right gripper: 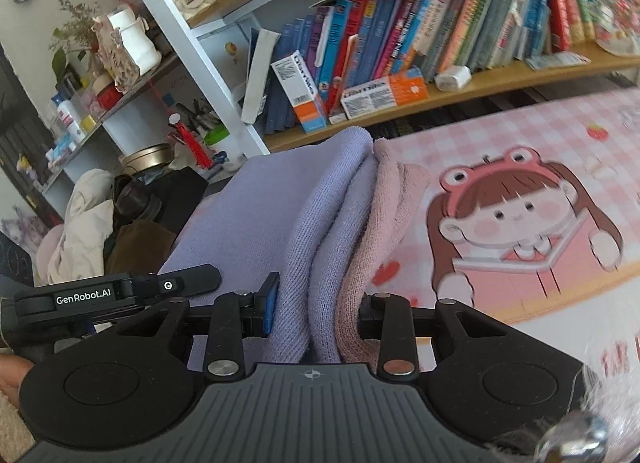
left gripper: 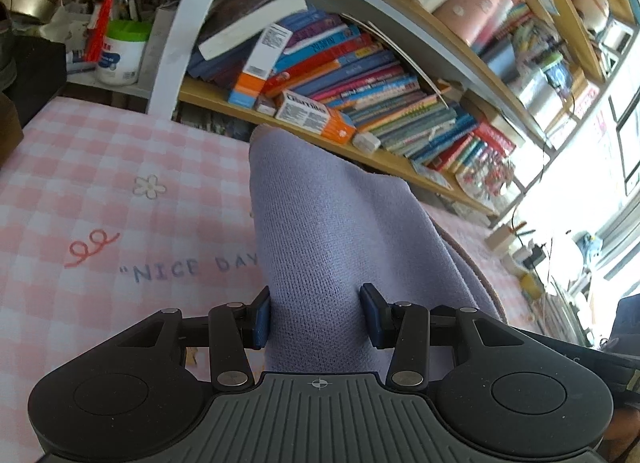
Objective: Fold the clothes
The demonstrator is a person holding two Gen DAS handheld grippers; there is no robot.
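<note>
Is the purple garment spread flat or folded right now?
Folded: the garment shows stacked purple and pink layers bunched in the right tool.

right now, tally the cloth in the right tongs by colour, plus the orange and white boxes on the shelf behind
lavender knit cloth: 1
pink cloth: 1
orange-and-white boxes: 2
total: 4
</note>
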